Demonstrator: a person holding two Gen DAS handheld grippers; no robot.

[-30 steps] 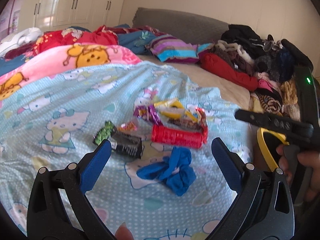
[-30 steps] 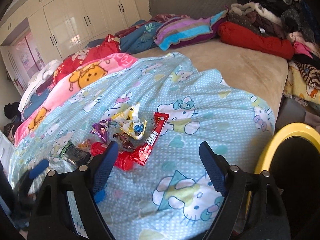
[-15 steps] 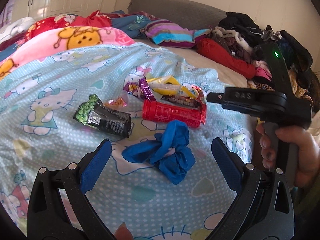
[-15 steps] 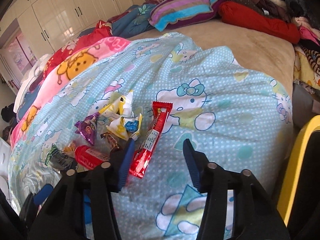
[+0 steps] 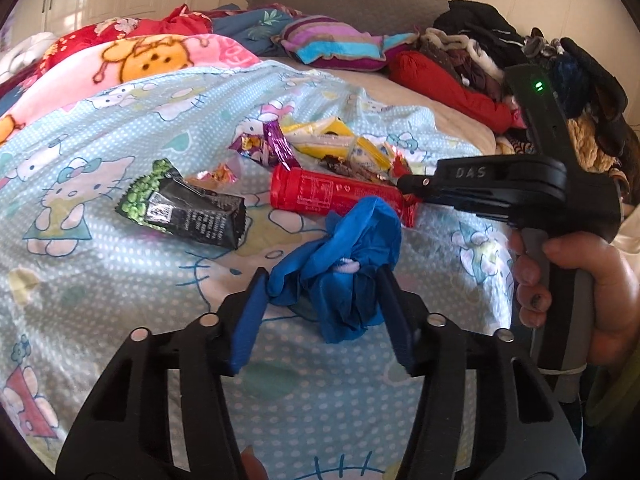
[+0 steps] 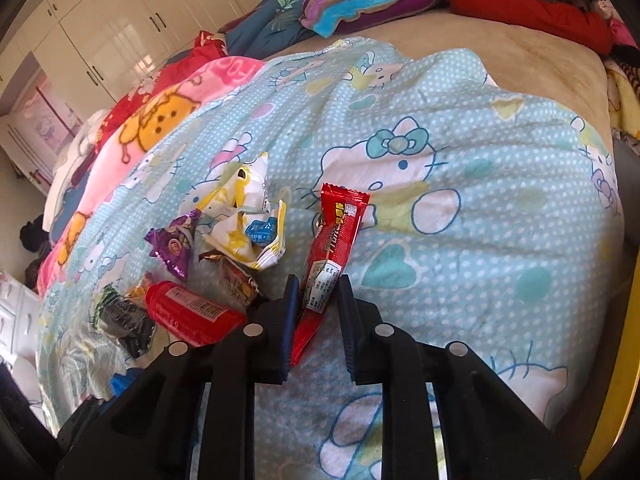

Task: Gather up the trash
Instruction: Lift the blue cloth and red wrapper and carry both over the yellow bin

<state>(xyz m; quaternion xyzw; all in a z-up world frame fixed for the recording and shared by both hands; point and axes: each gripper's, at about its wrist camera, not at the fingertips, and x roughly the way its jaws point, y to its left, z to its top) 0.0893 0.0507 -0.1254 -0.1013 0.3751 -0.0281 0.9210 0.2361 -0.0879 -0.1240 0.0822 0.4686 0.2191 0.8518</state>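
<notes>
Pickup is under way: left hand-held gripper (image 5: pixel 320 292) has just been closing around the blue glove (image 5: pixel 340 264), right hand-held gripper (image 6: pixel 318 304) pinching the red wrapper (image 6: pixel 332 248); next, lift both toward the bin.

i see a bed (image 6: pixel 532 68) under a pale blue cartoon-cat quilt (image 6: pixel 480 168). on the quilt lie a red tube (image 5: pixel 332 196), black-green packet (image 5: pixel 188 212), purple wrapper (image 6: pixel 176 248), yellow-white wrappers (image 6: pixel 248 224), long red wrapper (image 6: pixel 336 236) and crumpled blue glove (image 5: pixel 344 272).
</notes>
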